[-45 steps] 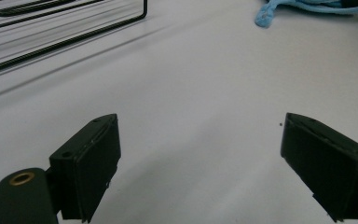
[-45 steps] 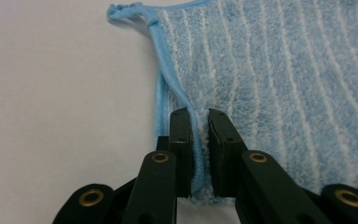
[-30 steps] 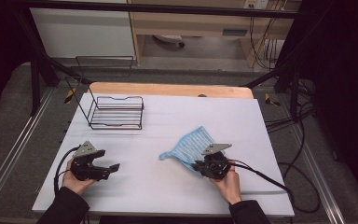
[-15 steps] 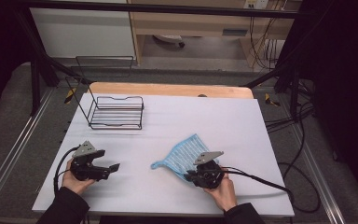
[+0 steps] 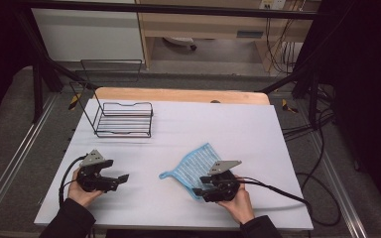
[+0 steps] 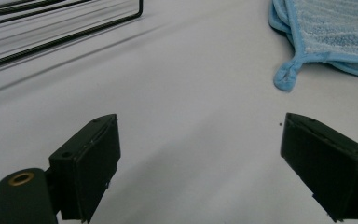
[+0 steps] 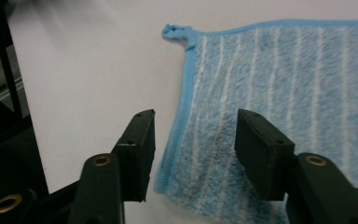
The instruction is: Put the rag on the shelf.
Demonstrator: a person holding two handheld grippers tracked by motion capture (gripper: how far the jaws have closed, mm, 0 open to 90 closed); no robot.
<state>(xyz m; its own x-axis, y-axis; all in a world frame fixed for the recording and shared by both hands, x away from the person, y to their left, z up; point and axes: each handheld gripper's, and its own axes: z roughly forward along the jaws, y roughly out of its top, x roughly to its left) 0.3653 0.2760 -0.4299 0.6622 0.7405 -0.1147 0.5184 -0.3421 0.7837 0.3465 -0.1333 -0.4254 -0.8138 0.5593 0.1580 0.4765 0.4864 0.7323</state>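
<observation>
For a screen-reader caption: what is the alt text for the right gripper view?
The right gripper, jaws apart after just opening, straddles the edge of a blue striped cloth lying flat on the white table, pads not pressing it.

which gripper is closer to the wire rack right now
Left. The left gripper sits on the table below the wire rack, on the same side, with bare table between them. The right gripper is farther off across the table, at the blue cloth.
</observation>
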